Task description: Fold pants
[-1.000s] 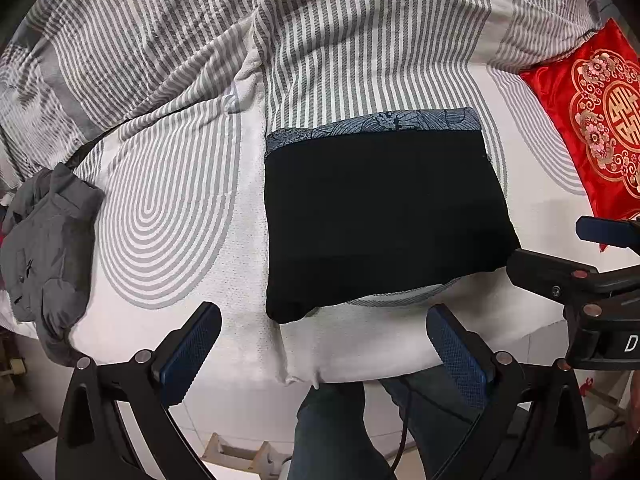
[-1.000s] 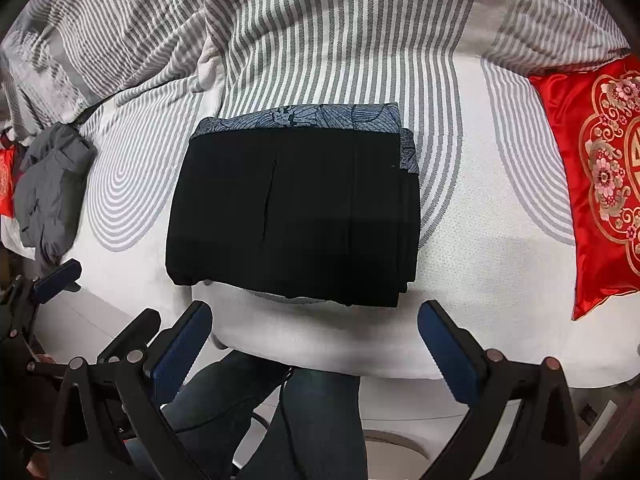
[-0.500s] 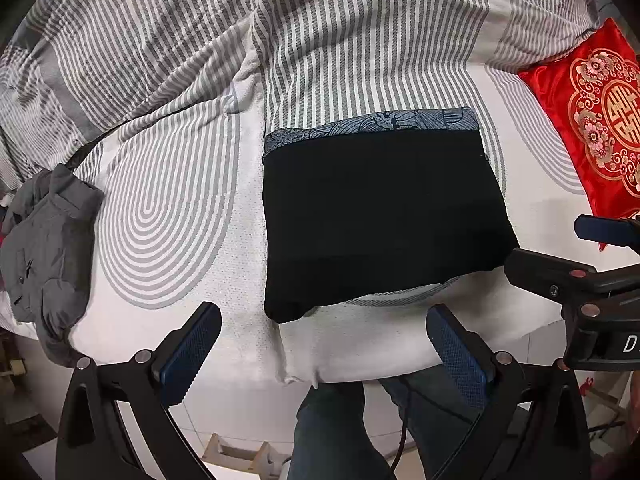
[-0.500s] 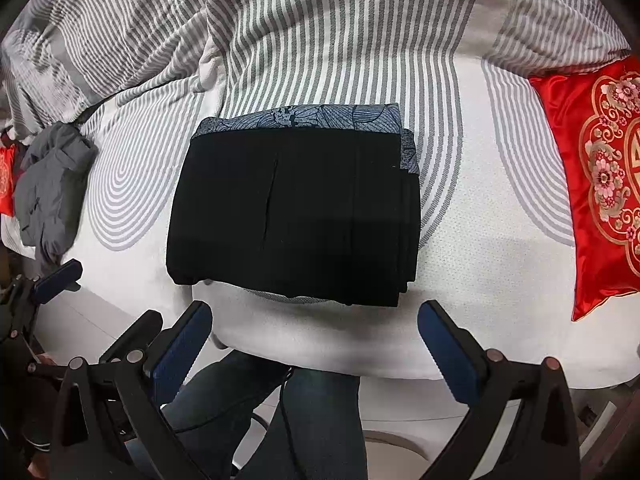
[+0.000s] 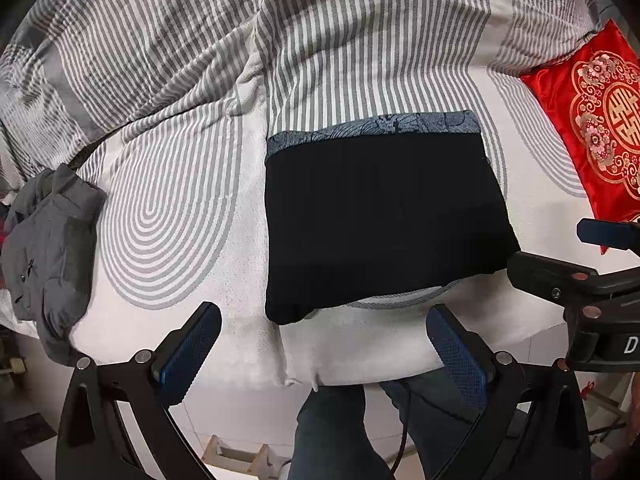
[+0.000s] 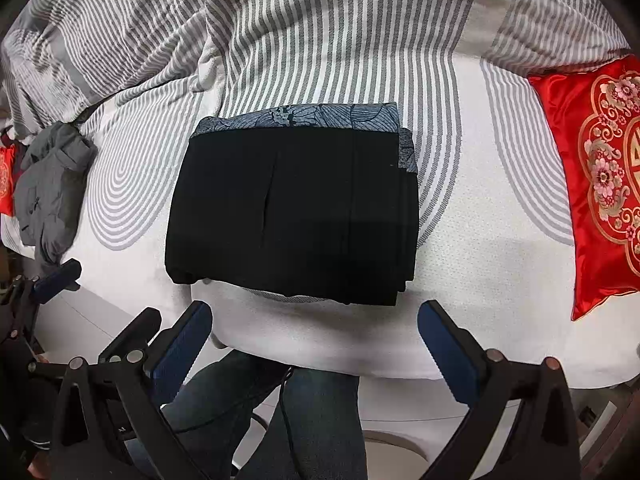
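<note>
While folded flat: black pants (image 6: 292,216) | patterned grey band along far edge

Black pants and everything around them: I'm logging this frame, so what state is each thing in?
black pants: folded into a flat rectangle on the bed, patterned waistband at the far edge
left gripper: open, empty, off the pants
right gripper: open, empty, off the pants
grey garment: crumpled, unfolded, at the bed's left edge
red cushion: lying flat on the right
striped quilt: rumpled behind the pants
</note>
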`<action>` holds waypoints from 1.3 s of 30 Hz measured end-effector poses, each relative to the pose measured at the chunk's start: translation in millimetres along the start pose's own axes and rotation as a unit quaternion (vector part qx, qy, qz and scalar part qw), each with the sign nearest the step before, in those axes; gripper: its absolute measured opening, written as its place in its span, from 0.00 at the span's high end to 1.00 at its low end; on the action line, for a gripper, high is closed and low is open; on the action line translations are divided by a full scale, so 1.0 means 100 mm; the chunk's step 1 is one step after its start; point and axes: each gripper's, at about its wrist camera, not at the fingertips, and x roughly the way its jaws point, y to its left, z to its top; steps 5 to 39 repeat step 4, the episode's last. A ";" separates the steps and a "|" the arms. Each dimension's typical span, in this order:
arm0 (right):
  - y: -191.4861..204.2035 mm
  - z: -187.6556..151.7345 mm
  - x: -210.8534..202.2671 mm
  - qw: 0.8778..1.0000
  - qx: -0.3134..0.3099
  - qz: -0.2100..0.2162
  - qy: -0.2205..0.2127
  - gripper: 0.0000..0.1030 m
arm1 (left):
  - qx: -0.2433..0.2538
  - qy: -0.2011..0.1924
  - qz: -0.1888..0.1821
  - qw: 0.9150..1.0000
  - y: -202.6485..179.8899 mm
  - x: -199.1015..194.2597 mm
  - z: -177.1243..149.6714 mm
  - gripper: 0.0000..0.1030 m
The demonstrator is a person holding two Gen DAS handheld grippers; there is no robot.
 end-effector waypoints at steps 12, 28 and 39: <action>-0.04 0.02 -0.01 1.000 0.000 0.001 0.001 0.00 | 0.007 -0.003 -0.003 1.000 -0.01 -0.01 0.00 0.00; -0.04 0.02 -0.01 1.000 0.000 0.001 0.001 0.00 | 0.007 -0.003 -0.003 1.000 -0.01 -0.01 0.00 0.00; -0.04 0.02 -0.01 1.000 0.000 0.001 0.001 0.00 | 0.007 -0.003 -0.003 1.000 -0.01 -0.01 0.00 0.00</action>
